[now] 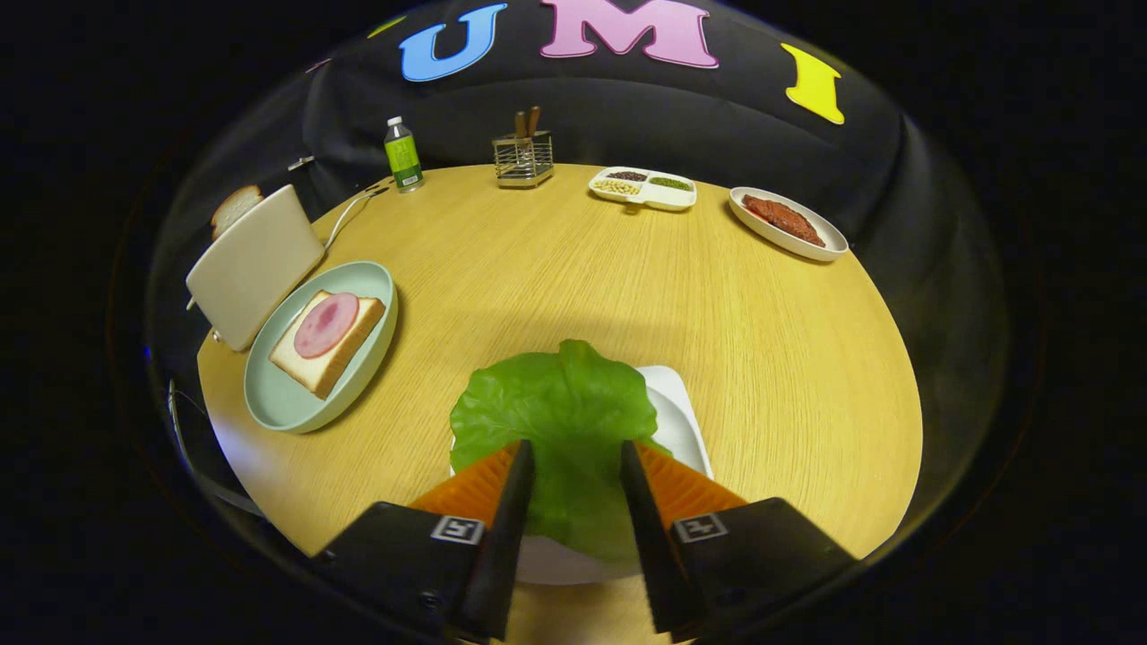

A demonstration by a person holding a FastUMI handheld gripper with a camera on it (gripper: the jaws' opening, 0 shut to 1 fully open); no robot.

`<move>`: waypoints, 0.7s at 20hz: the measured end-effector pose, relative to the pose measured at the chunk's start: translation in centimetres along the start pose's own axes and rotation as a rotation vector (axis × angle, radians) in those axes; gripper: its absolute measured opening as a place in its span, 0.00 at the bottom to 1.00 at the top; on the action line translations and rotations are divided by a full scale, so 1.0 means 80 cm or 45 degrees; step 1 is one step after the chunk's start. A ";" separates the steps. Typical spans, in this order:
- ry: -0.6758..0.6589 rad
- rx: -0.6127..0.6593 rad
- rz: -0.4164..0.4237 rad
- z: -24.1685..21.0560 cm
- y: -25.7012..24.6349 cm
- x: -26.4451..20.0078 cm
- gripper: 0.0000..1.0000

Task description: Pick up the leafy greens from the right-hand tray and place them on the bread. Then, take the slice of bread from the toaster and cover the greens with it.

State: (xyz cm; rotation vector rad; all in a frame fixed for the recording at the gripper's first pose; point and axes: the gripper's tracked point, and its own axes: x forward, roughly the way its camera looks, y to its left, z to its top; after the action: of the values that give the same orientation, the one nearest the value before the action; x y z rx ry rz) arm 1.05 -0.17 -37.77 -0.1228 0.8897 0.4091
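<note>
You're holding the gripper partly open over the leafy greens on their white tray — gripping nothing yet. Be closing low on the leaf's edge — avoid pinching the tray.

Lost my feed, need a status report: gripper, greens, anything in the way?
Gripper open, fingers straddling the leafy greens on the white tray. Not yet pressing. Nothing in the way of the bread.

Tool fingers parted over lettuce leaf on white tray.
</note>
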 end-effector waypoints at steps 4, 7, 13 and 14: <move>0.013 -0.001 0.015 0.001 -0.004 0.003 0.30; 0.019 -0.026 0.026 0.001 0.001 0.004 0.08; 0.048 0.050 0.031 0.007 -0.003 -0.007 0.06; 0.037 0.050 0.027 0.013 -0.005 -0.013 0.06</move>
State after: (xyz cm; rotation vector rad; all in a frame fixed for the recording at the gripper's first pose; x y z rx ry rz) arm 1.43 -0.57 -36.35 -0.0838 0.9275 0.4101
